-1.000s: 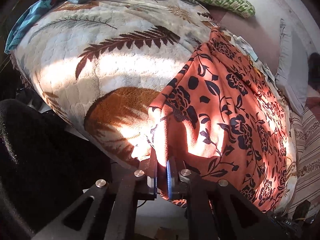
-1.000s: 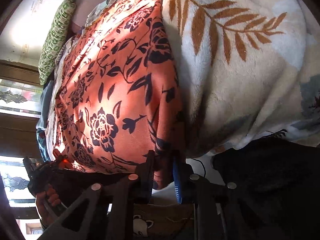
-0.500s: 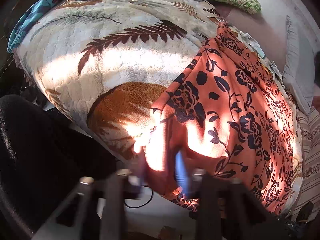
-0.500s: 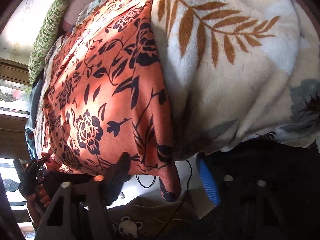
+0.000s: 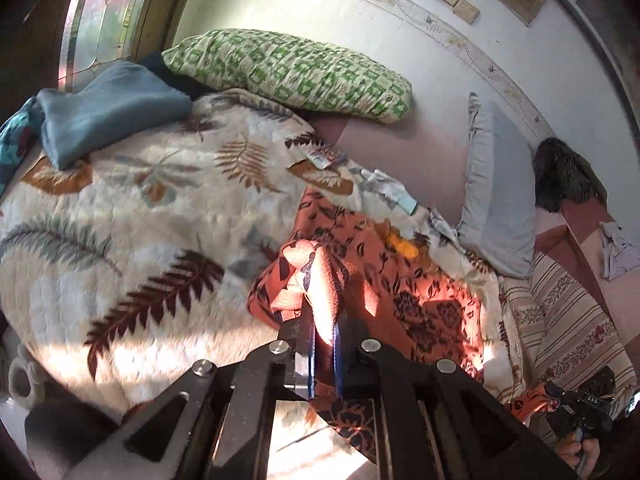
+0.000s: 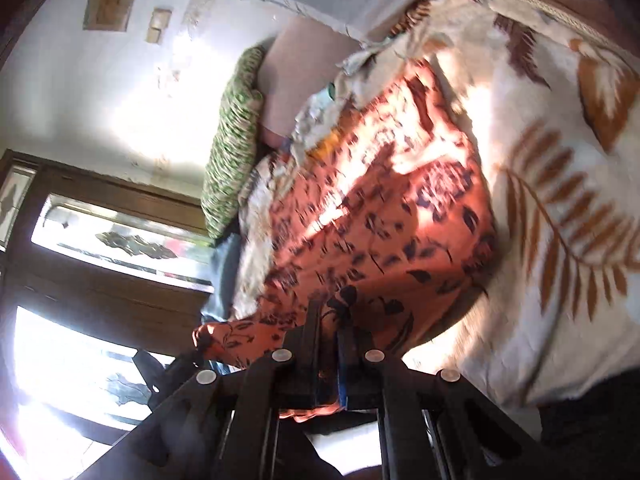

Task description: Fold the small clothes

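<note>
the orange floral garment [image 5: 420,300] lies spread on the leaf-print blanket [image 5: 132,248] over the bed, its near edge lifted off the bed and bunched where you hold it. your left tongs [image 5: 324,344] are closed tight on a gathered corner, the cloth standing up in a sunlit peak between the blue pads. your right tongs [image 6: 328,344] are likewise clamped on the hem at the other near corner, fabric pinched between them (the far end of the garment is blurred, so its lie there is unclear). beyond it sit a green checked pillow [image 5: 292,72], a grey pillow [image 5: 496,192] and a folded blue cloth [image 5: 108,108].

this looks like the first fold, both near corners raised and ready to travel. the next move likely calls for carrying both corners forward together, level and equally far apart, so the near edge lands square on the far edge; keep the cloth taut between your hands so it does not sag or twist.
</note>
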A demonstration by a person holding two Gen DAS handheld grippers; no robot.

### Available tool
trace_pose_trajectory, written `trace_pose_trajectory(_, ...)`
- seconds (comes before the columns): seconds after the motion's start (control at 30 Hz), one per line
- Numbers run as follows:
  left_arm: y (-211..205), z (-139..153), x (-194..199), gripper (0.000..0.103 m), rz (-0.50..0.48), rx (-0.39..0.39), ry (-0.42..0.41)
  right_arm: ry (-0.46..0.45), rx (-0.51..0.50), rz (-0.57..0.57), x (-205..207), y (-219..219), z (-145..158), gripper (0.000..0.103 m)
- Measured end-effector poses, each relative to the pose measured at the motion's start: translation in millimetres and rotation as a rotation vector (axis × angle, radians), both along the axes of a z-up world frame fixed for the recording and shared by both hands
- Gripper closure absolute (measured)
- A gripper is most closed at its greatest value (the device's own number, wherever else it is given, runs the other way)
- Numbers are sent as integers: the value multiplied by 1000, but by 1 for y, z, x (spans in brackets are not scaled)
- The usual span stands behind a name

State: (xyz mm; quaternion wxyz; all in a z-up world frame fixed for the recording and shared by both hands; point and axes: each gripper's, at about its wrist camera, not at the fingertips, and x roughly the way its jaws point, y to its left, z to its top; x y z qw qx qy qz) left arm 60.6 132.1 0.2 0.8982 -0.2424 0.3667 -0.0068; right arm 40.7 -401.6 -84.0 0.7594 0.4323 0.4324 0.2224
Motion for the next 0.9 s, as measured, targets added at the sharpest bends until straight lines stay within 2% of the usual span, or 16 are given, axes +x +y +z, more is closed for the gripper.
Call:
trace_pose_trajectory(0.1, -3, 8, 77, 96, -19, 8, -12, -40, 21, -63, 64, -11, 19, 96)
trace_pose_trajectory(0.17, -5, -3, 132, 92, 5, 7, 4, -42, 11, -108, 112, -22, 21, 96)
trace_pose_trajectory(0.2, -9, -12, 164, 88, 18, 27, 34, -25, 12, -137, 137, -29, 17, 96)
trace_pose_trajectory(0.23, -12, -26, 194, 74, 22, 56, 77, 7, 24, -160, 163, -34, 7, 95)
trace_pose_trajectory(0.27, -12, -43, 218, 66, 53, 76, 112, 47, 4, -179, 187, -37, -6, 94)
trace_pose_trajectory(0.3, -12, -63, 236, 41, 80, 108, 155, 89, -34, -189, 210, -40, -22, 87)
trace_pose_trajectory(0.33, -11, -83, 250, 35, 95, 132, 211, 137, -54, -197, 232, -42, -42, 78)
trace_pose_trajectory(0.37, -8, -98, 257, 35, 105, 137, 256, 190, -81, -201, 250, -43, -64, 45)
trace_pose_trajectory(0.4, -4, -105, 256, 35, 111, 128, 265, 236, -131, -218, 257, -43, -80, 19)
trace_pose_trajectory(0.43, 0, -106, 251, 35, 118, 128, 251, 251, -180, -259, 259, -47, -88, 19)
trace_pose_trajectory(0.5, 6, -96, 235, 35, 120, 152, 203, 189, -159, -306, 247, -52, -92, 19)
trace_pose_trajectory(0.57, 9, -80, 213, 35, 123, 185, 145, 145, -168, -342, 231, -57, -85, 19)
trace_pose_trajectory(0.63, 5, -61, 191, 35, 86, 209, 91, 104, -198, -349, 213, -60, -70, 19)
trace_pose_trajectory(0.73, -13, -47, 161, 29, 7, 225, 41, 29, -194, -272, 198, -42, -40, 19)
trace_pose_trajectory(0.83, -38, -57, 147, 21, -74, 270, 29, -39, -102, -113, 191, -7, -25, 17)
trace_pose_trajectory(0.9, -54, -87, 156, 17, -132, 321, 115, -38, -90, -22, 196, 18, -36, 16)
